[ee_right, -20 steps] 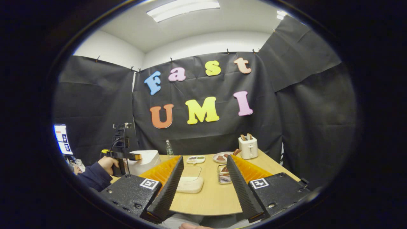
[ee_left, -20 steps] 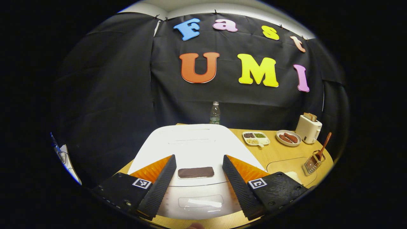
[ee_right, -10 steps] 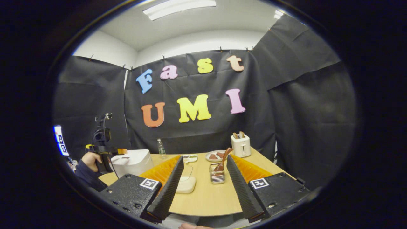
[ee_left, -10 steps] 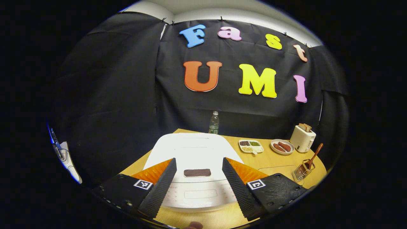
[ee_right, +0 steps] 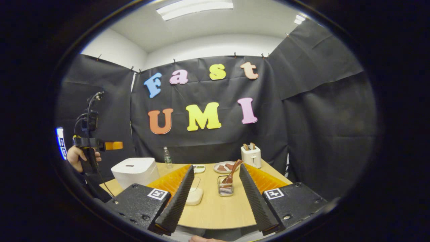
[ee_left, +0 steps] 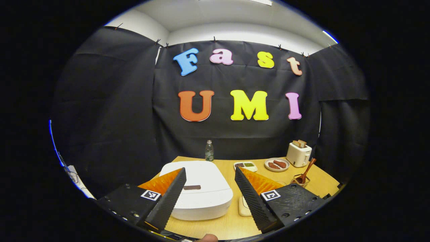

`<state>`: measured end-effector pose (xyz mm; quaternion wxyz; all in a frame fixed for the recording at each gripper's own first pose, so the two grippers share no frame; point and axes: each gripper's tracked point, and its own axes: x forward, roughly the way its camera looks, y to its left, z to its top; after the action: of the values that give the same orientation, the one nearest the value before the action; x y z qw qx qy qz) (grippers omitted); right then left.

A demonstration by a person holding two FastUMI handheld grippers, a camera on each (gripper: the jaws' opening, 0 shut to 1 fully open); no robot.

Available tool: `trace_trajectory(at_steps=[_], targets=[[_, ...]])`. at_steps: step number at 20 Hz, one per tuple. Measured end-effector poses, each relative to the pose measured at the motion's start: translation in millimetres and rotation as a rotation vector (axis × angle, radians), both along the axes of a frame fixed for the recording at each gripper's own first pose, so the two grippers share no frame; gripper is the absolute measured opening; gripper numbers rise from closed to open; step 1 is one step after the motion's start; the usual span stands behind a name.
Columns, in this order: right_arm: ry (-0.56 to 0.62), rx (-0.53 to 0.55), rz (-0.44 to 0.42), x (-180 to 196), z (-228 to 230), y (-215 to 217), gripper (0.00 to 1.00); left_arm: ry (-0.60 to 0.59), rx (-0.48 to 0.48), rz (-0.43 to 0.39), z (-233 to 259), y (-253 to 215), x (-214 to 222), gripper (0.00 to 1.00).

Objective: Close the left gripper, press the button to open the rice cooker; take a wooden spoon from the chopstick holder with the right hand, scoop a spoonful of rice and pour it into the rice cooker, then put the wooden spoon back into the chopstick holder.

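Left hand-held gripper (ee_left: 210, 191): fingers spread wide, nothing between them, held above the near edge of the worktop (ee_left: 215, 228); seen from the right gripper view it hangs in a hand (ee_right: 76, 157) at far left, high and clear of the cooker (ee_right: 135, 171).
Right hand-held gripper (ee_right: 215, 195): fingers likewise apart, empty, above the near worktop edge, aimed at the holder (ee_right: 225, 189).
Cooker, one: white, lid down, dark button (ee_left: 192, 187) on top near its front, at the worktop's left end.
Holder, one: wire basket, mid-worktop in the right gripper view, far right in the left gripper view.
Spoon (ee_right: 232, 170), one: wooden, standing in the holder, handle leaning up to the right.
Rice box (ee_right: 195, 195), one: shallow white container with clear lid raised, between cooker and holder; the left gripper view gives just a corner of it beside its right finger.
Bottle (ee_left: 209, 151), one: upright behind the cooker, by the wall.
Divided tray (ee_left: 245, 165), one; plate (ee_left: 276, 164), one, with two brown pieces; toaster (ee_left: 298, 154), one, two slices up; all along the far edge.
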<state>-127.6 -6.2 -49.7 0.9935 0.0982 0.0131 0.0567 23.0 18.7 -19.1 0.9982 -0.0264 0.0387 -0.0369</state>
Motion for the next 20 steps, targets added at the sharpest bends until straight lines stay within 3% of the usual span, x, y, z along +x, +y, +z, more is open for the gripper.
trace_trajectory(at_steps=[4, 13, 17, 18, 20], targets=[[-0.016, -0.018, -0.011, -3, 4, -3, 0.89, -0.114, 0.026, -0.032, 30, -15, -36, 0.94], [-0.021, -0.022, 0.002, -7, 6, 2, 0.89, -0.223, 0.045, -0.128, 38, -60, -116, 0.94], [-0.021, -0.027, 0.003, -9, 5, 2, 0.89, -0.216, 0.011, -0.128, 24, -67, -126, 0.95], [-0.025, -0.026, 0.002, -10, 7, 3, 0.89, -0.213, 0.012, -0.116, 22, -66, -128, 0.90], [-0.025, -0.027, -0.005, -9, 7, 2, 0.89, -0.216, 0.023, -0.091, 18, -61, -130, 0.95]])
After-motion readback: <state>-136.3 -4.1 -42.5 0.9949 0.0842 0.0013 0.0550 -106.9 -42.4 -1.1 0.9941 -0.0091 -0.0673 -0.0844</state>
